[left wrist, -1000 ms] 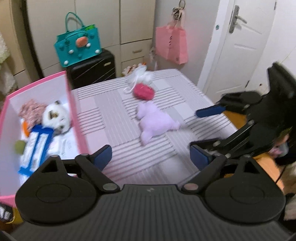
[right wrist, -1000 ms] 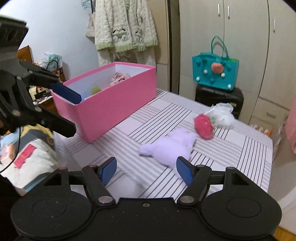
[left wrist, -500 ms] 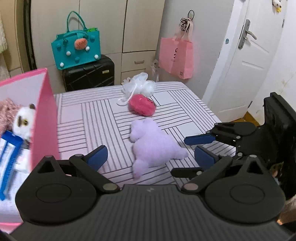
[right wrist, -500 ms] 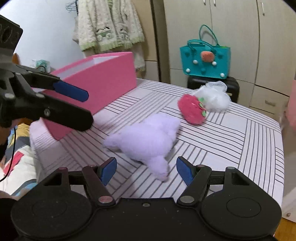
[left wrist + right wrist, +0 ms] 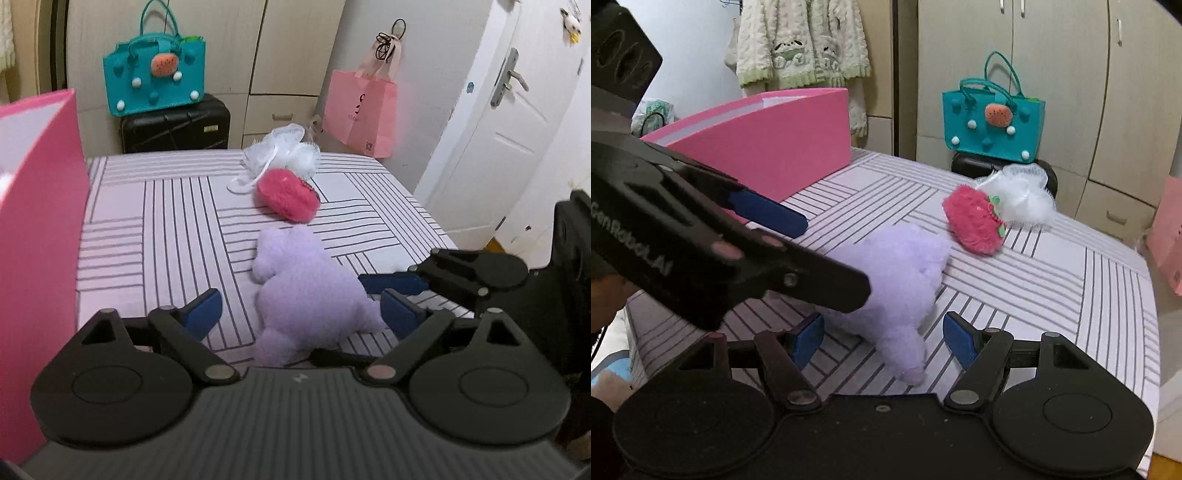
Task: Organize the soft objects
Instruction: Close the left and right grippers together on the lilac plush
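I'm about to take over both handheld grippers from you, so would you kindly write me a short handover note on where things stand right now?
Left gripper: jaws closing around the fluffy lilac plush toy, pads not yet pressing it.
Right gripper: open, straddling the same toy's lower end from the other side, nothing held.
On the striped bedsheet: the lilac toy, the fuzzy pink strawberry plush and the white mesh bath pouf, the last two touching.
The pink storage box stands at the bed's left; its contents are hidden from here.
Done: nothing visible now.
Left: probably grip the lilac toy, box it, then the other two.
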The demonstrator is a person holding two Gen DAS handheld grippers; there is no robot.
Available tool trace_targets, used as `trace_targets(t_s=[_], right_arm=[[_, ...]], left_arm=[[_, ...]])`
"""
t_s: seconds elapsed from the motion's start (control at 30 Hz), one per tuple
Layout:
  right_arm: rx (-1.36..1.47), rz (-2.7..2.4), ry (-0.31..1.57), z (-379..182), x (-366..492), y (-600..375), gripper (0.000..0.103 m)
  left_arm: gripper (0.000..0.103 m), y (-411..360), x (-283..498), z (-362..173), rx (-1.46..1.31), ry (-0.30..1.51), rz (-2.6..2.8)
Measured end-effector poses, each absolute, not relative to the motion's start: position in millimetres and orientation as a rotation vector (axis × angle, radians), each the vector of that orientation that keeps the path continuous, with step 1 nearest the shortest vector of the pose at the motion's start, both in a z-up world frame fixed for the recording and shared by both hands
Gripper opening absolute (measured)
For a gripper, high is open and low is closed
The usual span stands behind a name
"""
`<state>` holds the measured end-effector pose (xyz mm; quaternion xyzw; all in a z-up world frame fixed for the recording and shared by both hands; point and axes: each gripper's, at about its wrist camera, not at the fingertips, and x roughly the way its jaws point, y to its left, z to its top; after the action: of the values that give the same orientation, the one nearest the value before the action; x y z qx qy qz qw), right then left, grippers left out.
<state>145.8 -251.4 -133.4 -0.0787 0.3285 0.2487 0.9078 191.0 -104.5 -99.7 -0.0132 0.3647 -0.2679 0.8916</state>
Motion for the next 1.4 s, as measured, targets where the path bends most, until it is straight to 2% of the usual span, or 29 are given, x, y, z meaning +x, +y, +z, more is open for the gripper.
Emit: trace_targets(t_s=[0.07, 0.2, 0.27, 0.3, 0.4, 0.97, 1.4], right_arm=[[-0.143, 0.511, 0.681, -134.6, 146.5, -252.0, 0.076], [-0.146, 0.508, 0.669, -135.3, 145.3, -249.9, 0.074], [-0.139, 0.512, 0.659, -136.0, 143.9, -248.4, 0.068], [-0.133, 0.513, 0.652, -136.1, 142.9, -247.5, 0.065], [-0.129, 0.499, 0.641, -136.7, 140.4, -246.1, 0.061], [-0.074, 0.448, 0.655, -133.4, 130.6, -243.5, 0.061], [-0.125, 0.5, 0.661, -106.3, 103.4, -238.3, 0.06]], left_arm=[[0.088, -103.5, 194.2, -103.2, -0.051, 0.77, -0.561], [0.07, -103.0, 197.5, -109.0, -0.066, 0.777, -0.576], [0.065, -102.7, 199.7, -112.5, -0.084, 0.79, -0.577], [0.059, -102.0, 201.8, -114.5, -0.101, 0.803, -0.58], [0.056, -101.5, 204.4, -119.6, -0.133, 0.83, -0.596], [0.054, -113.4, 192.9, -119.0, -0.071, 0.832, -0.579], [0.054, -98.7, 168.3, -96.2, -0.096, 0.853, -0.64]])
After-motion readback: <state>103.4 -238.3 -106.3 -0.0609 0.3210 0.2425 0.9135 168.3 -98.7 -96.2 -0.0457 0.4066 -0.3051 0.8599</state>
